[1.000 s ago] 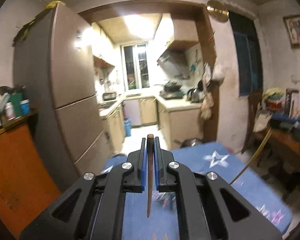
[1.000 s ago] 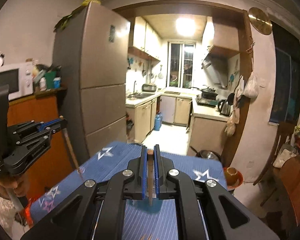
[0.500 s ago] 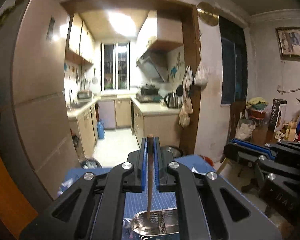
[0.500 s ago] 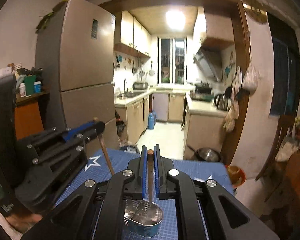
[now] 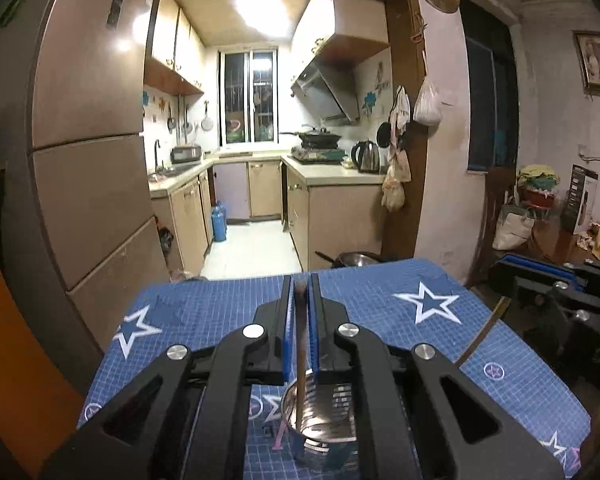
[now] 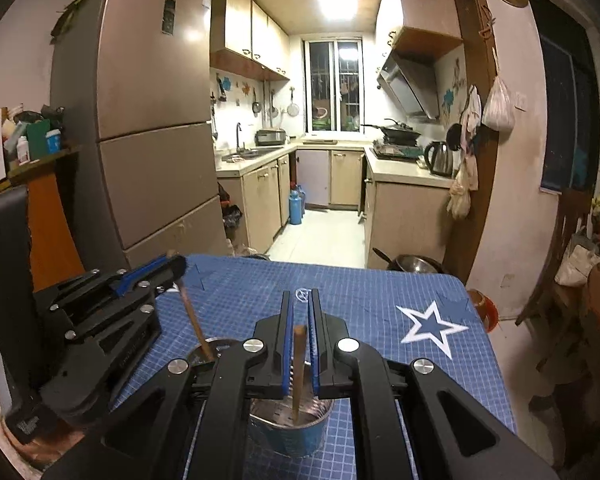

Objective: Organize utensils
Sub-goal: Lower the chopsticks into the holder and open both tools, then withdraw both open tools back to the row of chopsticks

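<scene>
My left gripper [image 5: 300,284] is shut on a brown wooden chopstick [image 5: 301,344] whose lower end dips into a perforated steel utensil holder [image 5: 324,424] on the blue star mat. In the right wrist view the left gripper [image 6: 176,268] holds that chopstick [image 6: 194,320] slanting into a holder [image 6: 212,350]. My right gripper [image 6: 300,300] has its jaws slightly apart. A second chopstick [image 6: 299,368] stands loose between them, its lower end inside a blue-sided steel holder [image 6: 288,428]. The right gripper [image 5: 540,292] shows at the right edge of the left wrist view with a thin stick below it.
The blue gridded mat [image 6: 380,304] with white stars covers the table; its far edge faces the kitchen doorway. A tall fridge [image 6: 140,120] stands at the left. A metal bowl [image 6: 416,264] sits on the floor beyond the table. Cluttered furniture [image 5: 548,216] stands at the right.
Both grippers have tilted down and lowered over the holders. The right jaws have parted and its chopstick has slid down into the blue-sided holder. The left chopstick has gone deeper into its holder.
</scene>
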